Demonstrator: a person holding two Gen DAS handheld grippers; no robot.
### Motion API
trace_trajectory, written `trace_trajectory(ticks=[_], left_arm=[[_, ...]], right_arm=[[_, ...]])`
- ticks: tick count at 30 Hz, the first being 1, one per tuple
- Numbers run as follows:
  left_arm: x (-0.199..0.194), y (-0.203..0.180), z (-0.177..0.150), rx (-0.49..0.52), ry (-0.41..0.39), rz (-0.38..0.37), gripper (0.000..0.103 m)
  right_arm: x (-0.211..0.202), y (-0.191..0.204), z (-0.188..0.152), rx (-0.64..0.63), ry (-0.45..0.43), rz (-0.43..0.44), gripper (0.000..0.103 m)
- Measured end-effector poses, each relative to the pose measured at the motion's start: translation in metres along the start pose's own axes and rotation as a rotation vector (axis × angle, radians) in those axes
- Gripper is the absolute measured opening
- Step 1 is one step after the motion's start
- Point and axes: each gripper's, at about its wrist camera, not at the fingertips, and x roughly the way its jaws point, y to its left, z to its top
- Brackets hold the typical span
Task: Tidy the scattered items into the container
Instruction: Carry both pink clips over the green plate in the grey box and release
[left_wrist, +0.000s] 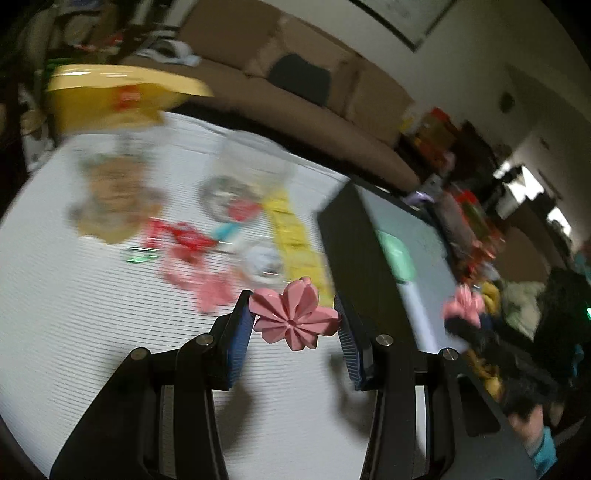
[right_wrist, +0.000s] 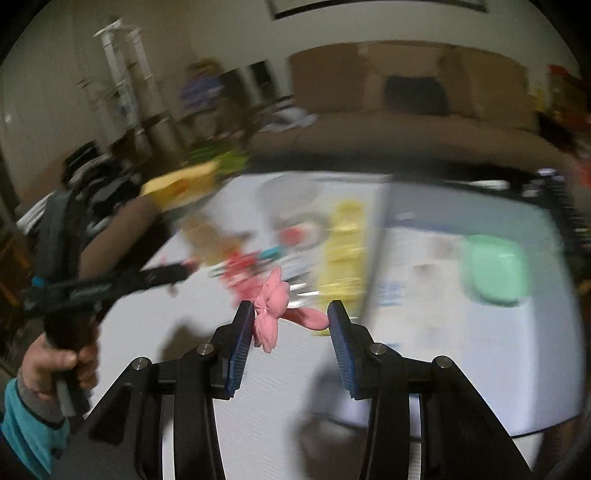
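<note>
**Operator:** State the condition of each tool.

**Technician:** The left tool (left_wrist: 295, 319) is closed on a pink flower clip (left_wrist: 293, 319); both ribbed blue pads (left_wrist: 236, 343) press its petal edges. The right tool (right_wrist: 291, 325) carries a second pink flower clip (right_wrist: 269, 312), seen edge-on. It lies against the left pad, and a petal reaches toward the right pad. The view is blurred, so contact on that side is probable, not confirmed.

**Operator:** Which step is in hand?

**Technician:** Transport. Both clips are lifted clear of the white ribbed worktop (left_wrist: 92, 314). The container (left_wrist: 369, 258), a dark-walled tray with a pale floor, stands just to the right of the left tool and already holds a mint-green rounded case (right_wrist: 495, 269).

**Operator:** What does the next move call for?

**Technician:** Bring each tool over the dark wall, lower it inside, then widen the jaws. The right clip appears off-centre; handle it gently.

**Operator:** Materials?

**Technician:** The clips are rigid moulded plastic with pleated, pointed petals. The remaining scatter (left_wrist: 229, 236) includes red, pink and yellow items, too blurred to identify.
</note>
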Motion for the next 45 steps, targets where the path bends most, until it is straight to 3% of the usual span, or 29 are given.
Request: trace_trajectory(ticks=[6, 13, 19, 25, 30, 32, 37, 42, 45], left_arm=[[0.062, -0.117, 0.043, 0.081, 0.115, -0.101, 0.041], [0.176, -0.213, 0.102, 0.108, 0.266, -0.098, 0.041], [0.279, -0.214, 0.104, 0.023, 0.369, -0.015, 0.041], [0.327, -0.193, 0.091, -0.012, 0.399, 0.042, 0.042], [0.324, -0.186, 0.089, -0.018, 0.415, 0.077, 0.059], [0.312, -0.187, 0.093, -0.003, 0.399, 0.093, 0.066], [0.275, -0.184, 0.098, 0.002, 0.359, 0.09, 0.067], [0.207, -0.18, 0.101, 0.025, 0.299, 0.036, 0.068], [0.147, -0.177, 0.103, 0.069, 0.216, -0.014, 0.082]], right_arm=[[-0.021, -0.12, 0.029, 0.057, 0.057, -0.145, 0.042], [0.034, -0.199, 0.056, -0.077, 0.23, -0.228, 0.042], [0.068, -0.221, 0.057, -0.14, 0.304, -0.243, 0.042], [0.1, -0.23, 0.051, -0.185, 0.383, -0.261, 0.043], [0.103, -0.236, 0.057, -0.167, 0.39, -0.283, 0.044], [0.099, -0.234, 0.056, -0.161, 0.384, -0.294, 0.054], [0.088, -0.228, 0.059, -0.182, 0.374, -0.309, 0.055], [0.052, -0.213, 0.066, -0.153, 0.319, -0.292, 0.055], [0.019, -0.192, 0.072, -0.132, 0.242, -0.239, 0.057]])
